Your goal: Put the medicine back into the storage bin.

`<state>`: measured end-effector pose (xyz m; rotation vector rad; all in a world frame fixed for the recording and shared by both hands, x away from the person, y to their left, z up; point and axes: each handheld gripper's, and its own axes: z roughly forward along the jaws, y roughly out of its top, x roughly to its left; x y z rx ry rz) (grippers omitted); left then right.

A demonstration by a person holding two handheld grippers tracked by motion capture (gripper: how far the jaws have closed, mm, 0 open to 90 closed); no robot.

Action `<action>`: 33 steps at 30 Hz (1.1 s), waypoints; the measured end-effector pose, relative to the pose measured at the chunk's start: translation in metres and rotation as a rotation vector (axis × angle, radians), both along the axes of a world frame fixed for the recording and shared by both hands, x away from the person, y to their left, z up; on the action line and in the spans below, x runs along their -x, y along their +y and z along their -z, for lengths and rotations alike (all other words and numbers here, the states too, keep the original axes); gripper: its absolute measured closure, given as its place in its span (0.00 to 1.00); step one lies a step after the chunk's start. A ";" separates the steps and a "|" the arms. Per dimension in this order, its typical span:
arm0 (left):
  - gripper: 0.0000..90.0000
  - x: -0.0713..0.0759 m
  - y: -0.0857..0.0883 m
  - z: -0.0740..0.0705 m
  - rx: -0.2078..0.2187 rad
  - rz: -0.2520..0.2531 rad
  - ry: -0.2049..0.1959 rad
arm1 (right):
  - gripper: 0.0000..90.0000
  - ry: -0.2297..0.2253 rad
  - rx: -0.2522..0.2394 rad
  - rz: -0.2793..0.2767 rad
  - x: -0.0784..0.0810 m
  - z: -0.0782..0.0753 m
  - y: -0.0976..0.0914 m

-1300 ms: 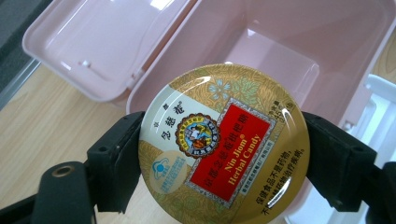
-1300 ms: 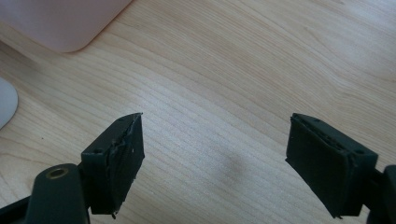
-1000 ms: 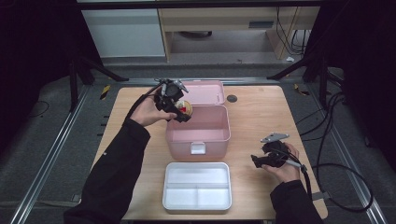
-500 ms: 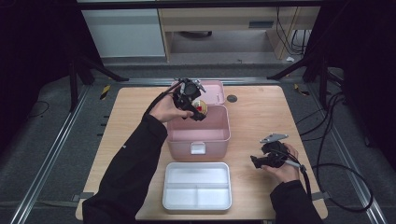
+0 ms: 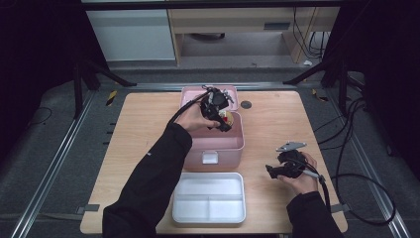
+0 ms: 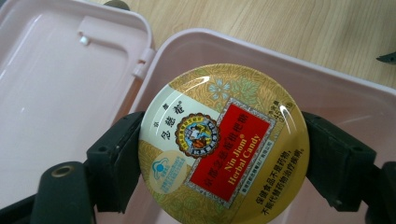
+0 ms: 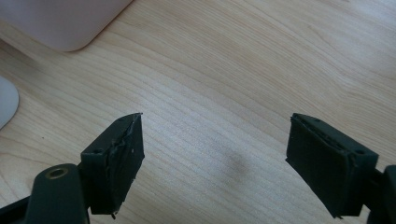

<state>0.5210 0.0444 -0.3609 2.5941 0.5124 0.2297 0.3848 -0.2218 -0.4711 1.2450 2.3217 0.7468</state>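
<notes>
My left gripper (image 6: 219,154) pinches a round Nin Jiom herbal candy tin (image 6: 224,144) by its edges, face up, directly above the open pink storage box (image 6: 355,100) on the desk (image 5: 143,129). My right gripper (image 7: 215,163) rests apart, fingers spread and empty.

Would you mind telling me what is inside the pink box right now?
The candy tin, clamped in the left gripper, hangs over the pink box. The bare pink walls show; the floor beneath the tin is covered.
</notes>
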 end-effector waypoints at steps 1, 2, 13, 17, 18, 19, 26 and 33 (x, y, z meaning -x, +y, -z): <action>0.22 -0.001 -0.002 0.003 -0.005 0.002 0.004 | 0.21 0.002 0.000 0.002 0.000 0.000 0.000; 0.22 -0.001 -0.003 0.004 -0.006 0.004 0.007 | 0.21 0.001 0.001 0.001 0.000 0.000 0.000; 0.22 -0.007 -0.016 0.032 -0.039 0.008 0.046 | 0.21 0.004 -0.001 -0.004 0.000 0.001 0.001; 0.22 -0.008 -0.020 0.041 -0.048 0.006 0.054 | 0.21 0.005 0.002 -0.004 0.000 0.001 0.001; 0.22 -0.009 -0.021 0.043 -0.049 0.009 0.056 | 0.21 0.005 0.003 -0.003 0.000 0.001 0.001; 0.22 -0.009 -0.021 0.044 -0.049 0.009 0.059 | 0.21 0.005 0.002 -0.004 0.000 0.001 0.001; 0.22 -0.011 -0.023 0.052 -0.084 0.007 0.065 | 0.20 0.006 0.002 -0.005 0.000 0.001 0.001; 0.21 -0.011 -0.021 0.054 -0.057 0.006 0.068 | 0.20 0.008 0.002 -0.011 0.000 0.001 0.001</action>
